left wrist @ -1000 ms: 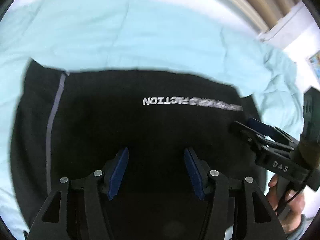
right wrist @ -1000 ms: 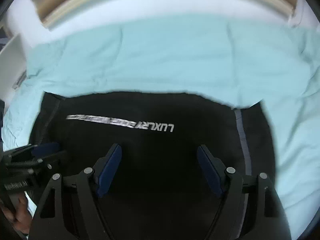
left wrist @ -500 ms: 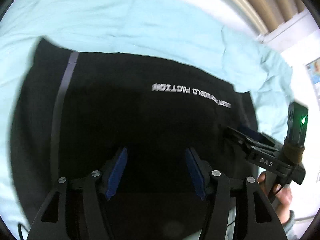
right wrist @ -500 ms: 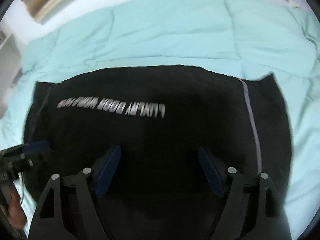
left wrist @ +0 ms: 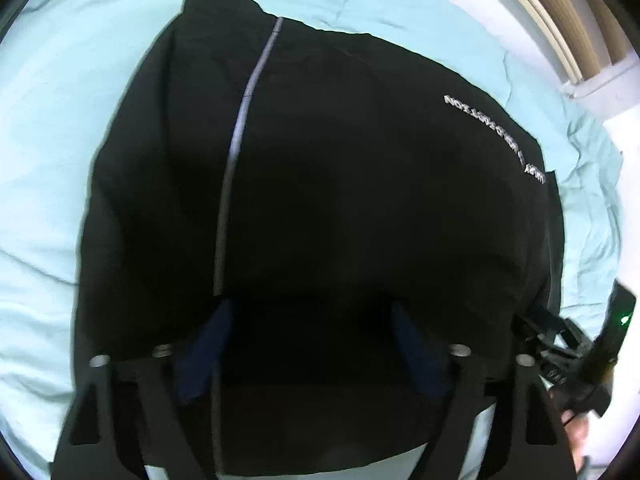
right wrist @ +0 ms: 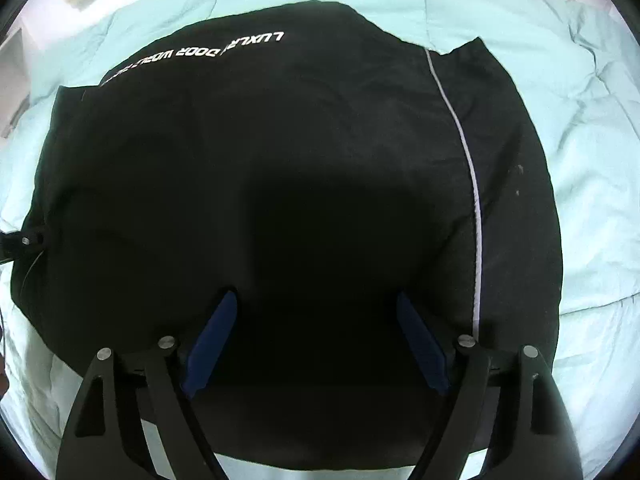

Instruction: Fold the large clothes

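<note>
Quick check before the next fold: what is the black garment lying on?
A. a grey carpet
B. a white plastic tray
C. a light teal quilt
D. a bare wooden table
C: the black garment is spread on a light teal quilt, whose stitched, wrinkled fabric shows around it in both wrist views.

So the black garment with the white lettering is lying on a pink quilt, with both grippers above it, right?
Not quite: the quilt is pale turquoise, not pink, as the right wrist view shows. The rest holds: the black garment with white lettering lies on it, the left gripper and right gripper above it, jaws opening with nothing pinched.
</note>
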Demonstrator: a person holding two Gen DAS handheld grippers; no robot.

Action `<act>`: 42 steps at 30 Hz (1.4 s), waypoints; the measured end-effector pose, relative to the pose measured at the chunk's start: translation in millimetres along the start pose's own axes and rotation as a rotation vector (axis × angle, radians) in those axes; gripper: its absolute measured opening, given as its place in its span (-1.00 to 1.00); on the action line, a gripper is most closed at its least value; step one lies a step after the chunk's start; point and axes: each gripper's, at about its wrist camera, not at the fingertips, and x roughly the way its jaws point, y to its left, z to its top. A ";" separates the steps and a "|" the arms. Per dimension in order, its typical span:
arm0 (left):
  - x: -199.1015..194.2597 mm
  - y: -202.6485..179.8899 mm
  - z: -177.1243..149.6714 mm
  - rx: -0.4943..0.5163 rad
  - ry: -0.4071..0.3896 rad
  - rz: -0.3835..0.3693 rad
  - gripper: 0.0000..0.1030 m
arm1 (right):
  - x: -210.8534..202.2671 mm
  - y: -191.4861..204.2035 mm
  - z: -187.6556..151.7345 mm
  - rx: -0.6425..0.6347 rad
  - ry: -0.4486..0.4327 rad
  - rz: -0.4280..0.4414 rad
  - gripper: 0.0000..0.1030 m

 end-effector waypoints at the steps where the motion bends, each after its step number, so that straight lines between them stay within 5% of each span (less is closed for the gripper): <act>1: -1.2 -2.9 0.2 0.006 0.001 0.018 0.65 | -1.0 -0.1 0.5 0.007 0.004 0.002 0.62; 7: -38.2 -9.2 -13.5 0.094 -0.058 0.017 0.65 | -36.3 -26.3 0.0 0.047 -0.019 0.074 0.62; 12: -88.8 23.8 0.5 0.016 -0.159 -0.030 0.65 | -77.8 -76.4 -0.6 0.120 -0.132 0.057 0.62; 22: -123.8 73.1 34.8 -0.067 -0.262 0.078 0.65 | -71.9 -147.3 25.2 0.282 -0.162 -0.008 0.63; 37: -39.8 76.8 63.4 -0.008 -0.154 0.106 0.65 | -31.3 -144.6 19.7 0.243 -0.106 0.011 0.63; 42: -14.7 87.1 68.8 -0.020 -0.084 -0.023 0.65 | -17.3 -156.5 26.8 0.234 -0.127 0.083 0.64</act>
